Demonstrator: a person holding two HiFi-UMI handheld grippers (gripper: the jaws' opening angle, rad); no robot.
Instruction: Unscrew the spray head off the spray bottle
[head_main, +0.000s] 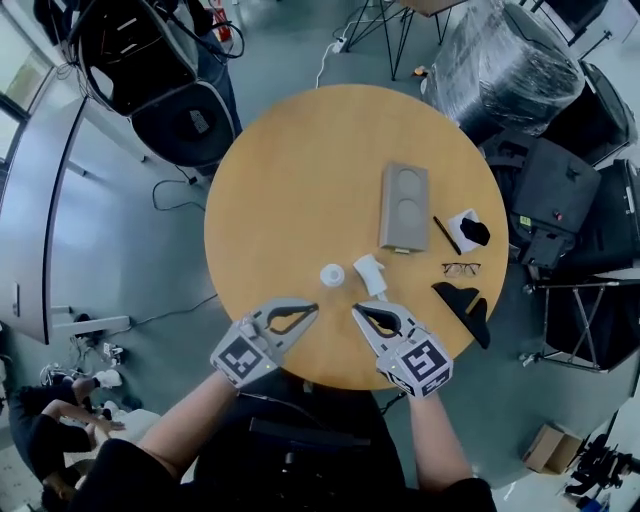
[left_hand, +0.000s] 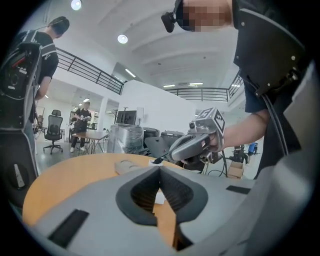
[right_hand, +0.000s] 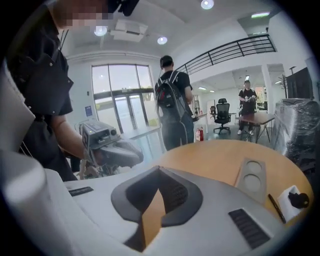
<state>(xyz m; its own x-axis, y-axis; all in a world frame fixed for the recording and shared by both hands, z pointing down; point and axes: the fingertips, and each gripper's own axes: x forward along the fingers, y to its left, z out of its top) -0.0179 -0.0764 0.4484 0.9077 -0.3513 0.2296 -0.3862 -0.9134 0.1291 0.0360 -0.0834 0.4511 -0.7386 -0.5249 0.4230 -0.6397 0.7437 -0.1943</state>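
Observation:
On the round wooden table (head_main: 290, 180), a small white round bottle (head_main: 332, 274) stands upright, seen from above. A white spray head (head_main: 369, 273) lies just right of it, apart from it. My left gripper (head_main: 315, 306) hovers over the table's near edge, below the bottle, with its jaws shut and nothing between them. My right gripper (head_main: 355, 312) is beside it, below the spray head, also shut and empty. The two tips point at each other, a small gap apart. In the left gripper view the closed jaws (left_hand: 160, 167) face the right gripper (left_hand: 197, 142); in the right gripper view the left gripper (right_hand: 107, 147) shows behind the closed tips (right_hand: 159, 169).
A grey tray (head_main: 404, 205) with two round recesses lies beyond the spray head. To the right are a black pen (head_main: 446, 235), a white piece with a black object (head_main: 468, 230), glasses (head_main: 460, 268) and a black shape (head_main: 465, 305). People stand around the room.

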